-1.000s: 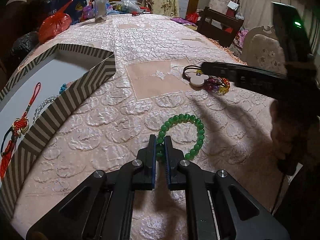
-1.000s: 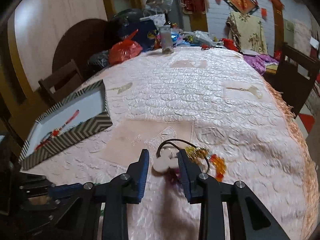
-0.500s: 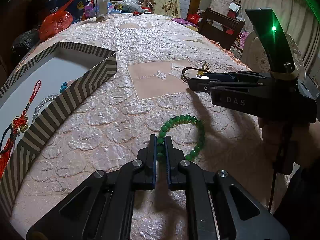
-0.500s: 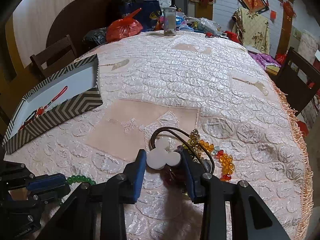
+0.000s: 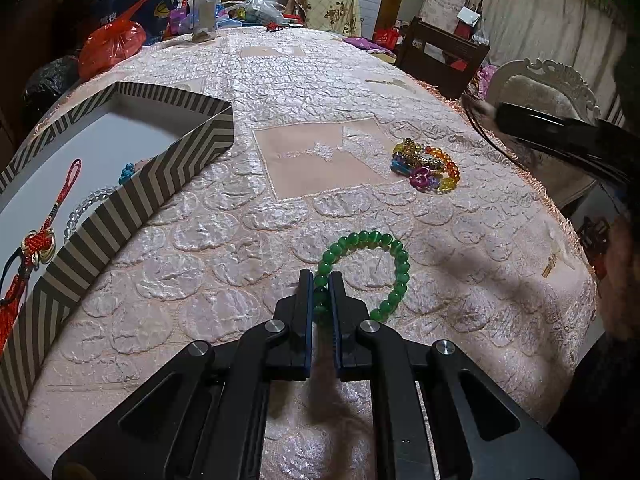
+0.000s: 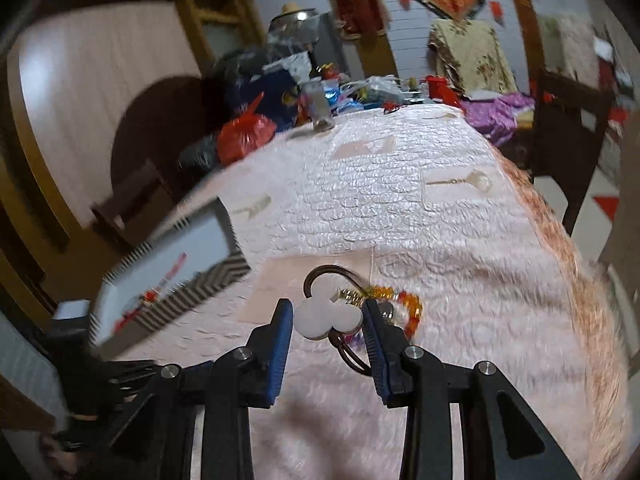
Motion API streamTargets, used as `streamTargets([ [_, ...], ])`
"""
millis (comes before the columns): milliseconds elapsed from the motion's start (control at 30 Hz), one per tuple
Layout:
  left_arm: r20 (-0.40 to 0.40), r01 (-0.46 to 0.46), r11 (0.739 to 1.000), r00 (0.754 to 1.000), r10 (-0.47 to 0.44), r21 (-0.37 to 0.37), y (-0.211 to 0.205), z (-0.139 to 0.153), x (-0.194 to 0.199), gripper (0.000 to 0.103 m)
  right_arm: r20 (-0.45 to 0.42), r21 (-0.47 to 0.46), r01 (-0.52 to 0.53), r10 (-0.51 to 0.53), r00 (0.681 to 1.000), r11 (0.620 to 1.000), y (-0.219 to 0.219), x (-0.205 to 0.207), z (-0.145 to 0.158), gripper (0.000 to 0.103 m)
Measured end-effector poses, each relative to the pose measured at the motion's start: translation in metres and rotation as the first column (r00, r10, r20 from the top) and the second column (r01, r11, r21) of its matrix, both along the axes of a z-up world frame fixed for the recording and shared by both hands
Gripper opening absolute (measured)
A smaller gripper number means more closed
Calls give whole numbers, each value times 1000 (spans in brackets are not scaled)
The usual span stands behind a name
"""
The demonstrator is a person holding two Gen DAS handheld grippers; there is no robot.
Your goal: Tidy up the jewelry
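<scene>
My left gripper (image 5: 321, 294) rests low on the pink tablecloth, shut on the near side of a green bead bracelet (image 5: 402, 264) that lies flat. My right gripper (image 6: 327, 322) hangs above the table, its pads pressed on a white mouse-shaped charm (image 6: 320, 314) attached to a brown hair-tie loop (image 6: 320, 270). From the left wrist view that right gripper (image 5: 494, 111) is a blurred dark shape at the upper right. A pile of colourful bead bracelets (image 5: 426, 164) stays on the cloth below it, also visible as colourful beads (image 6: 410, 308) in the right wrist view.
A striped open box (image 5: 120, 208) at the left holds a red tassel knot (image 5: 38, 244), a clear bead bracelet and a blue piece. The same box (image 6: 180, 264) shows in the right wrist view. Bags and bottles crowd the far table end. A chair (image 5: 444, 56) stands beyond the right edge.
My right gripper has risen and swung away with the white-charm hair tie, leaving the colourful beads on the cloth. The left gripper and green bracelet have not moved.
</scene>
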State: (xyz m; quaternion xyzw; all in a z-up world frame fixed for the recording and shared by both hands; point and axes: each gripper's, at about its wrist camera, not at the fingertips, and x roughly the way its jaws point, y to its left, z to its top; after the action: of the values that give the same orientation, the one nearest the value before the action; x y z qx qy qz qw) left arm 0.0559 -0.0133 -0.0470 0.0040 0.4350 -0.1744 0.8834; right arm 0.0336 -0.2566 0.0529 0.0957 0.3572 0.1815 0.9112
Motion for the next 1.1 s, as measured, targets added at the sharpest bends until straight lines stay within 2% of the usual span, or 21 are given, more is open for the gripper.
streamTargets([
  [100,25,15,1000,1000,-15,7,-1,4,-6,6,-6,9,23,-23,1000,1000,-2,-19,1,34],
  [167,34,28,999,999,-28,-15,-1,9,-11,6,-8,-12,22,-22,1000,1000,3,-29,-2,34],
  [300,79,47,997,996,-42,-67,3,32,-23,6,-23,-50,23,-24,999,998,12,-37,-6,34],
  [533,124,47,994,992,-35,-97,8,63,-30,6,-26,-80,26,-28,999,996,19,-45,-8,34],
  [767,138,38,994,990,-24,-101,8,78,-36,6,-21,-91,35,-37,999,995,22,-51,-6,34],
  [900,135,40,995,991,-27,-96,6,84,-38,6,-57,-91,60,-65,996,994,22,-57,-9,34],
  [1100,99,-2,999,995,8,-53,7,88,-38,6,-90,-131,87,-100,991,988,29,-62,-9,34],
])
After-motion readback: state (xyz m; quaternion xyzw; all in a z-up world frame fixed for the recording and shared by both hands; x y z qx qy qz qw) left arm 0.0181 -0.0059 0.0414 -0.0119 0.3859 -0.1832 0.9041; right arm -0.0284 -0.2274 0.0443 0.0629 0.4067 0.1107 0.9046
